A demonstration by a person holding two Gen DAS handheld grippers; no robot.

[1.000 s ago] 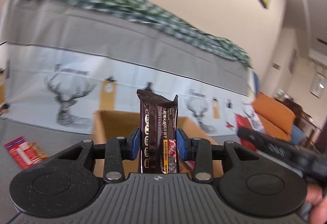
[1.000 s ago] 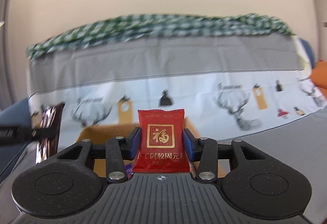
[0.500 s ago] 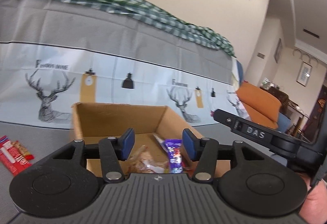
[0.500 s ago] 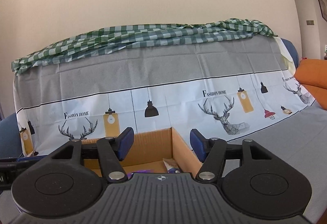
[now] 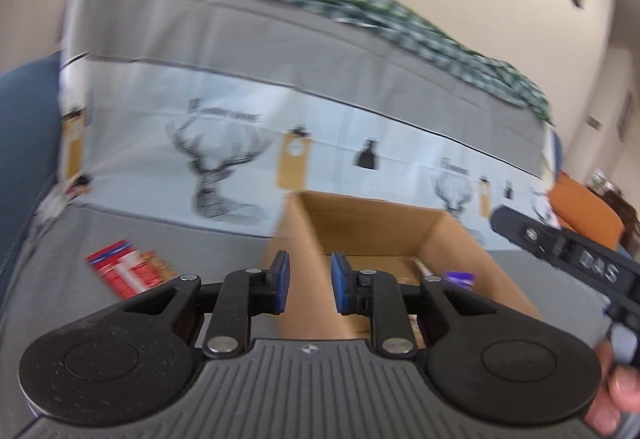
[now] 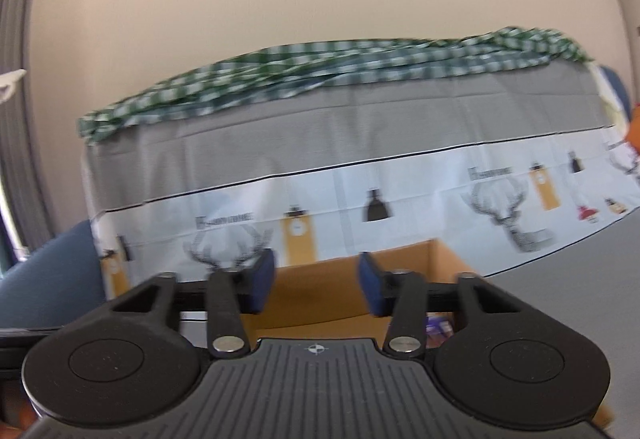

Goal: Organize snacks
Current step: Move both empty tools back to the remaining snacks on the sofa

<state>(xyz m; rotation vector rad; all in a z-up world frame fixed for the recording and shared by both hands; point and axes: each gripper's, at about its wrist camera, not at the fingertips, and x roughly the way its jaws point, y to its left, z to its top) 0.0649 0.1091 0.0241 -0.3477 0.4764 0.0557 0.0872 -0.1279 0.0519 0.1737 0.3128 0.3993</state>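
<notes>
The open cardboard box (image 5: 372,235) stands on the grey sofa seat just ahead of my left gripper (image 5: 307,279). That gripper's blue pads are closing with a gap and nothing between them. A purple snack (image 5: 460,279) lies inside the box. A red snack packet (image 5: 124,271) lies on the seat left of the box. My right gripper (image 6: 316,281) hovers at the near side of the box (image 6: 412,257), its jaws closing and empty. Its black body (image 5: 560,251) shows at the right of the left wrist view, with a hand (image 5: 616,391) below it.
A deer-print cloth (image 5: 224,175) covers the sofa back, with a green checked cloth (image 6: 320,67) along its top. A blue armrest (image 5: 24,143) lies at the left and an orange cushion (image 5: 580,207) at the right. Both views are motion-blurred.
The dark snack bar left my left gripper and the red packet left my right one. Both jaws spread wide, then narrowed. Both views have swung left, so the box sits further right.
</notes>
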